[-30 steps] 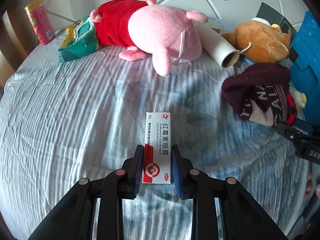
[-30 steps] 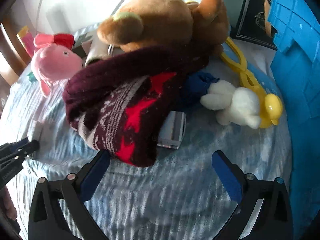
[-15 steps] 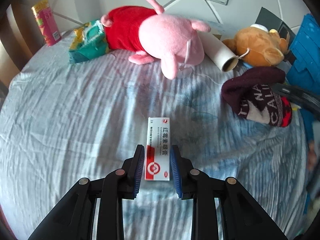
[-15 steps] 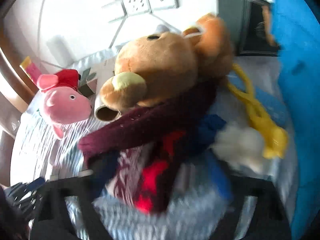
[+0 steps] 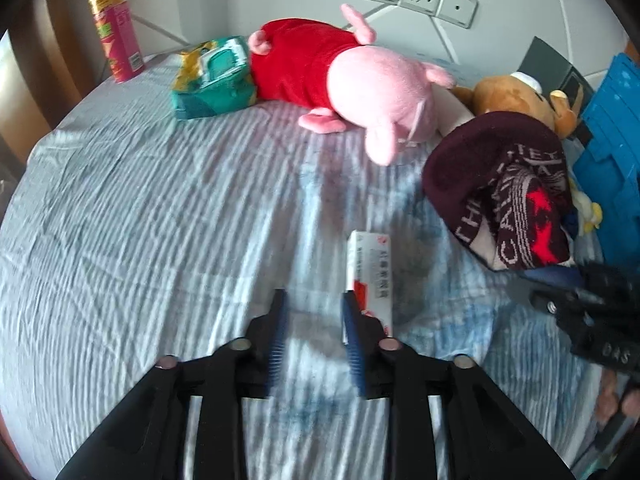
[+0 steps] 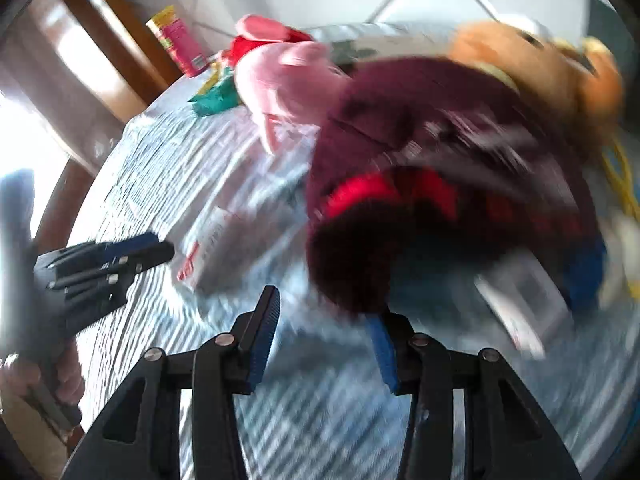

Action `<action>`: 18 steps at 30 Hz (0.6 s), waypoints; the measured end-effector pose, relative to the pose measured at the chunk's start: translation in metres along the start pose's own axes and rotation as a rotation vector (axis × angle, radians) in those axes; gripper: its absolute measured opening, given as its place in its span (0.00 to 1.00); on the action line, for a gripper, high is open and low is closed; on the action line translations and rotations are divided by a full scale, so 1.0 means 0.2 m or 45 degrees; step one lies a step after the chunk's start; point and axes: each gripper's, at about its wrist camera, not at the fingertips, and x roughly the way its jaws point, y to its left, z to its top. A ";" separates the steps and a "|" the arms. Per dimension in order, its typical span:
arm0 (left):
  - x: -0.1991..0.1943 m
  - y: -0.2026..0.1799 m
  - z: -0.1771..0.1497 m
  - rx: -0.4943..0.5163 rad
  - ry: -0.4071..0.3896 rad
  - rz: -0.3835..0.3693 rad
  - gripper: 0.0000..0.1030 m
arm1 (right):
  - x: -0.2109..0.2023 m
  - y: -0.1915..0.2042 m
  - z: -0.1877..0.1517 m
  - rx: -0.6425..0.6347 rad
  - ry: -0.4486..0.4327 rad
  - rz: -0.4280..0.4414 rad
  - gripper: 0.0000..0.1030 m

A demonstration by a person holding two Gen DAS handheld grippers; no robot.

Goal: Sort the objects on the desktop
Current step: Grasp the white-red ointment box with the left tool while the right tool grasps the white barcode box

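Left hand-held gripper opening, ointment box released on the bed; right hand-held gripper closing on the knit hat, lift next.

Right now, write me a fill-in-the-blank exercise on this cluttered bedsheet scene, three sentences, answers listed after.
1. The white and red medicine box lies on the pale blue ____.
2. The pink plush pig wears a ____ dress.
3. The teal wipes packet lies between the pig and the tall ____ canister.

Missing words: bedsheet; red; pink
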 end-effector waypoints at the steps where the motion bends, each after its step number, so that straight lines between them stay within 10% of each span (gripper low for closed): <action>1: 0.00 -0.02 0.01 0.015 -0.010 -0.004 0.62 | -0.04 -0.04 -0.02 0.042 -0.028 -0.028 0.43; 9: 0.15 -0.15 0.03 0.076 0.022 0.013 0.63 | -0.24 -0.33 -0.08 0.234 -0.145 -0.296 0.58; 18: 0.23 -0.18 0.05 0.088 0.017 0.061 0.56 | -0.04 -0.39 0.00 0.260 -0.130 -0.339 0.60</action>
